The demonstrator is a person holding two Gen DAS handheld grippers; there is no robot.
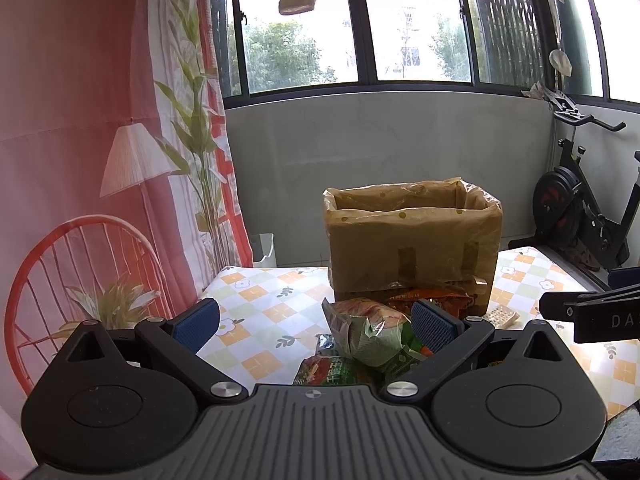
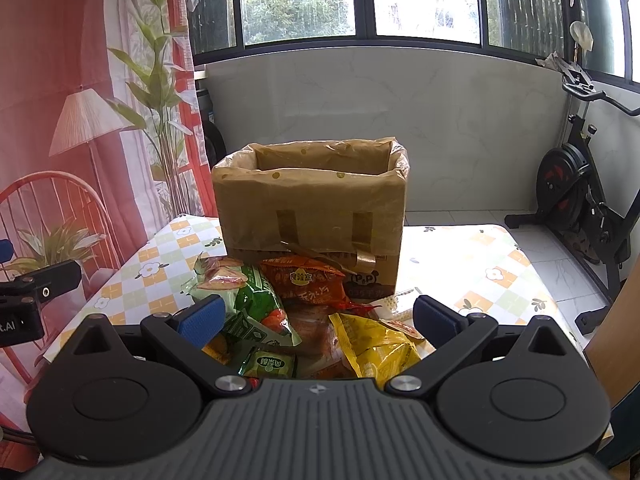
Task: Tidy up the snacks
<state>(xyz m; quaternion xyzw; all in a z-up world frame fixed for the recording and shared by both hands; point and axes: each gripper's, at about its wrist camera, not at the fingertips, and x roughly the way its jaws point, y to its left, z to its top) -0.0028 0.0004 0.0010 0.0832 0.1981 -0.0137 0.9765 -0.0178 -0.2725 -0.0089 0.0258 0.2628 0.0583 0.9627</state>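
Observation:
A brown cardboard box (image 1: 412, 240) (image 2: 310, 208) lined with a plastic bag stands open-topped on the checked tablecloth (image 1: 256, 300) (image 2: 472, 272). A heap of snack packets lies in front of it: a green packet (image 1: 368, 336) (image 2: 252, 304), an orange-red packet (image 2: 308, 284) (image 1: 432, 296), a yellow packet (image 2: 376, 348) and a small green pack (image 2: 268, 364). My left gripper (image 1: 316, 320) hovers open above the near side of the heap, nothing between its blue pads. My right gripper (image 2: 318, 318) is open too, over the packets.
An exercise bike (image 1: 584, 216) (image 2: 580, 184) stands on the floor to the right. A printed curtain (image 1: 80, 140) with a red chair picture hangs on the left. The right gripper's body (image 1: 592, 312) shows at the right edge of the left wrist view.

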